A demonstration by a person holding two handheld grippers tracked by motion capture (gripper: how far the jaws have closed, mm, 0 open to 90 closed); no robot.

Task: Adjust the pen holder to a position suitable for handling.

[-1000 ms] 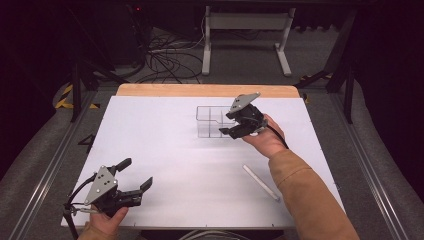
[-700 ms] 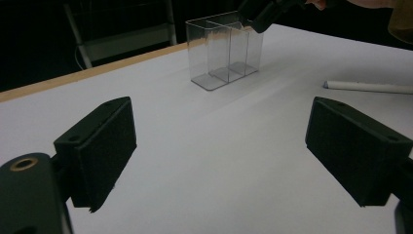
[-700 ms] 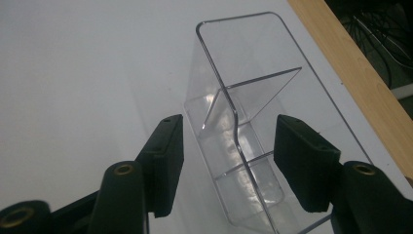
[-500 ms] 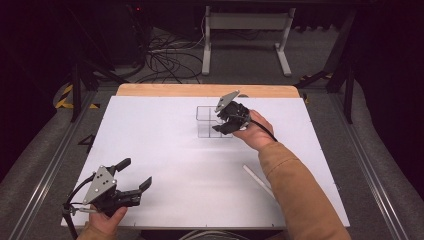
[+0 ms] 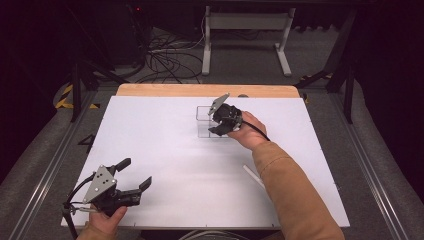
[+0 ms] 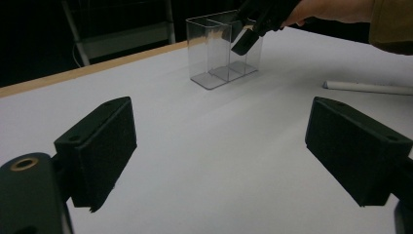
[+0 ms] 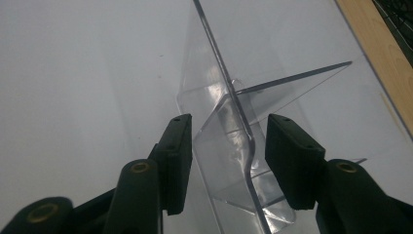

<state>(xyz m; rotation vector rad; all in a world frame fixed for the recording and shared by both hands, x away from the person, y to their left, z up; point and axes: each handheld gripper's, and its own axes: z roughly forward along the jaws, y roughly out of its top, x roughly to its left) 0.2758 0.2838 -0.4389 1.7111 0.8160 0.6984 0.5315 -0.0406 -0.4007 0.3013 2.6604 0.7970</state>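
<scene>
Right claw [image 7: 228, 161] astride clear organizer [image 7: 234, 122]

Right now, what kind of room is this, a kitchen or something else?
Not a kitchen. It looks like a lab or recording studio: a bare white table in a dark room, tangled cables on the grey floor behind it, and a metal stand.

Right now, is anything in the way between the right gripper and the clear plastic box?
No, nothing visible is in the way. The right gripper is already at the clear box, with one jaw on each side of a box wall. The jaws have just been closing. The white stick lies off to the side, nearer the person.
</scene>
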